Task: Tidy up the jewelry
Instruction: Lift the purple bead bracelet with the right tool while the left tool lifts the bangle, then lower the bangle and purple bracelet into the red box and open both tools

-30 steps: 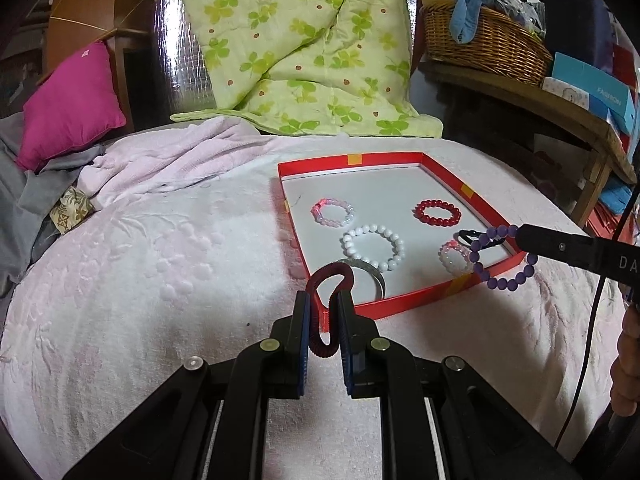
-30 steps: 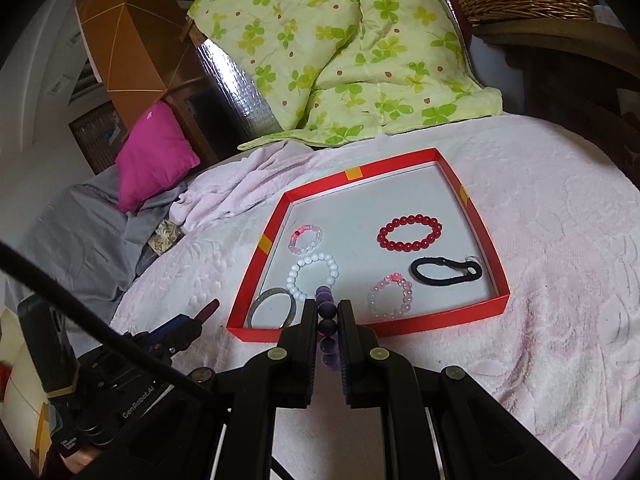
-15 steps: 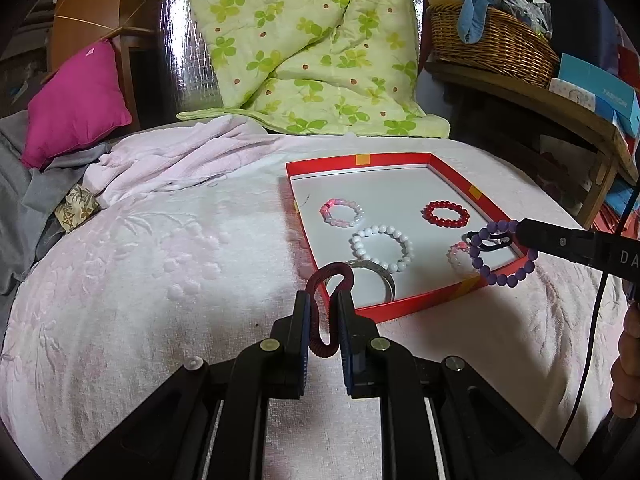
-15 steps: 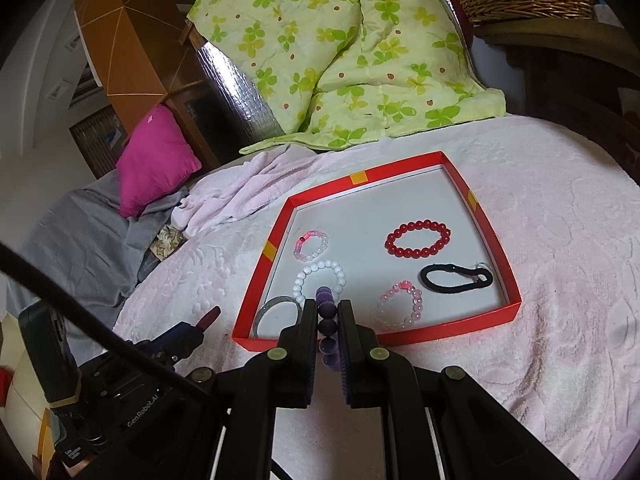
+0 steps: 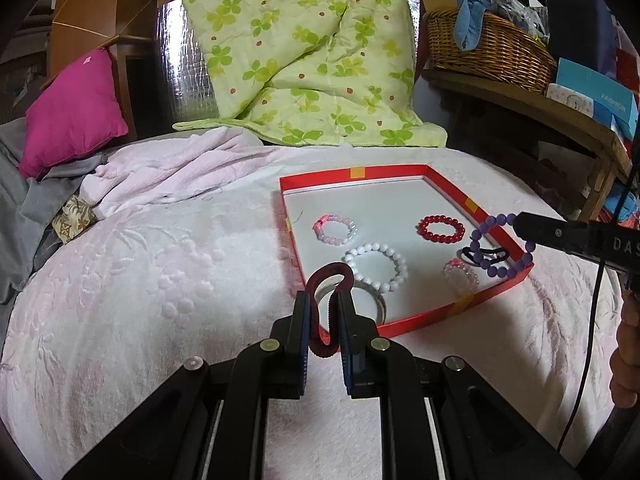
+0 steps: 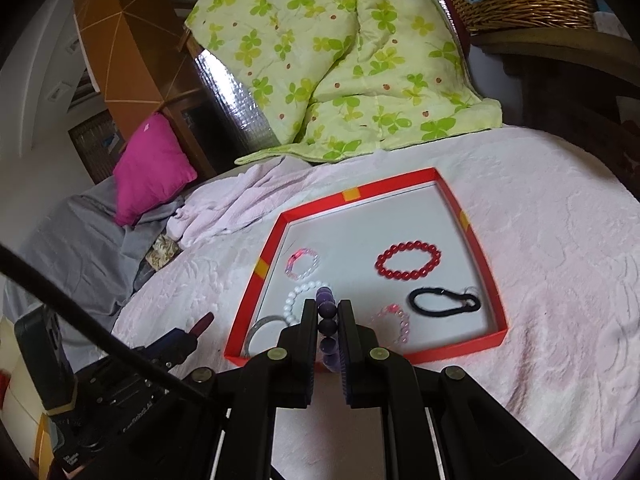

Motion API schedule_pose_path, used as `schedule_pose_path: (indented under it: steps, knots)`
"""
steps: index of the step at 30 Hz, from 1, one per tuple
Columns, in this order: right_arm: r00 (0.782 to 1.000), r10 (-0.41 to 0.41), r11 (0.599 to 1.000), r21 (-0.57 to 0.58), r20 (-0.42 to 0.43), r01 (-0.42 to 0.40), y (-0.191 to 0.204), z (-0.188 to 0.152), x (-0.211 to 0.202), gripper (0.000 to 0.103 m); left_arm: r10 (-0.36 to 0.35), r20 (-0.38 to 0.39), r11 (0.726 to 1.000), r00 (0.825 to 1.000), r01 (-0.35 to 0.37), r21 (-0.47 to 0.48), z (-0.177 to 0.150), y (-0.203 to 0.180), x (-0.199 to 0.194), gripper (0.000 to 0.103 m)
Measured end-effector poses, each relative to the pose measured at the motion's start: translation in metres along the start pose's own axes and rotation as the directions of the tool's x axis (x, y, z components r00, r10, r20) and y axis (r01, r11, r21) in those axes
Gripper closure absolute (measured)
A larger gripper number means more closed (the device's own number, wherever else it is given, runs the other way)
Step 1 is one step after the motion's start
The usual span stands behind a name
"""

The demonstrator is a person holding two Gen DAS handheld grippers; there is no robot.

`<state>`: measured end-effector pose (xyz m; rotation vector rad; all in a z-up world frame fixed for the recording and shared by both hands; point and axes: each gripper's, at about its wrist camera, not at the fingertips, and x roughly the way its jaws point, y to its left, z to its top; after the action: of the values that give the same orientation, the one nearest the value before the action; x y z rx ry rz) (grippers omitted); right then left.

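A red-rimmed tray (image 5: 404, 170) (image 6: 492, 280) lies on the pink bedspread. In it lie a pink bead bracelet (image 5: 335, 229), a red bead bracelet (image 5: 441, 230) (image 6: 408, 260), a white bead bracelet (image 5: 376, 261), a pale pink bracelet (image 5: 460, 276), a black hair tie (image 6: 444, 302) and a silver bangle (image 6: 258, 330). My left gripper (image 5: 324, 300) is shut on a dark red coiled hair tie (image 5: 330, 278), held just before the tray's near left edge. My right gripper (image 6: 327, 308) is shut on a purple bead bracelet (image 6: 327, 308) (image 5: 502, 246), held above the tray's near right corner.
A green clover quilt (image 5: 304, 52) is heaped behind the tray. A magenta cushion (image 5: 72, 114) and grey cloth lie at the left. A wicker basket (image 5: 488, 46) and boxes sit on a wooden shelf at the right. Pink bedspread surrounds the tray.
Both grippers have drawn back and up a little from the tray, each still holding its item. The purple bracelet hangs higher over the tray's right rim.
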<state>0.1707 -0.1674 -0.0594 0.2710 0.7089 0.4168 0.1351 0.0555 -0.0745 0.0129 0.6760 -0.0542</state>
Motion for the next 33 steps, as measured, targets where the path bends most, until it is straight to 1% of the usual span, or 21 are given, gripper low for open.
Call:
schedule_pose_path:
  steps: [4, 9, 14, 16, 19, 23, 25, 33]
  knots:
    - [1.0, -0.012, 1.0, 0.015, 0.012, 0.012, -0.011, 0.009, 0.001, 0.092, -0.016, 0.003, 1.0, 1.0, 0.016, -0.005, 0.008, -0.005, 0.003, 0.089]
    - [1.0, -0.008, 0.997, 0.08, 0.007, 0.007, -0.032, 0.018, 0.006, 0.092, -0.054, 0.001, 0.998, 0.999, 0.054, -0.026, 0.022, -0.013, 0.01, 0.089]
    - [1.0, 0.001, 0.992, 0.126, 0.007, -0.002, -0.048, 0.028, 0.014, 0.092, -0.095, 0.007, 0.996, 0.995, 0.095, -0.001, 0.042, -0.028, 0.02, 0.089]
    - [1.0, -0.013, 0.992, 0.129, 0.002, 0.012, -0.053, 0.036, 0.022, 0.092, -0.117, 0.008, 0.993, 0.993, 0.117, 0.003, 0.05, -0.033, 0.026, 0.089]
    - [1.0, -0.007, 0.987, 0.162, -0.007, 0.008, -0.064, 0.049, 0.037, 0.092, -0.131, 0.006, 0.991, 0.991, 0.131, 0.02, 0.06, -0.04, 0.039, 0.089]
    - [1.0, -0.004, 0.982, 0.191, -0.005, 0.005, -0.074, 0.065, 0.055, 0.092, -0.125, 0.002, 0.991, 0.992, 0.124, 0.042, 0.069, -0.046, 0.054, 0.089]
    - [1.0, -0.004, 0.979, 0.203, -0.005, 0.005, -0.079, 0.075, 0.065, 0.092, -0.107, 0.003, 0.992, 0.994, 0.107, 0.066, 0.074, -0.05, 0.062, 0.089]
    - [1.0, -0.005, 0.972, 0.236, -0.018, 0.009, -0.096, 0.094, 0.091, 0.092, -0.087, 0.005, 0.99, 0.996, 0.086, 0.108, 0.089, -0.058, 0.084, 0.089]
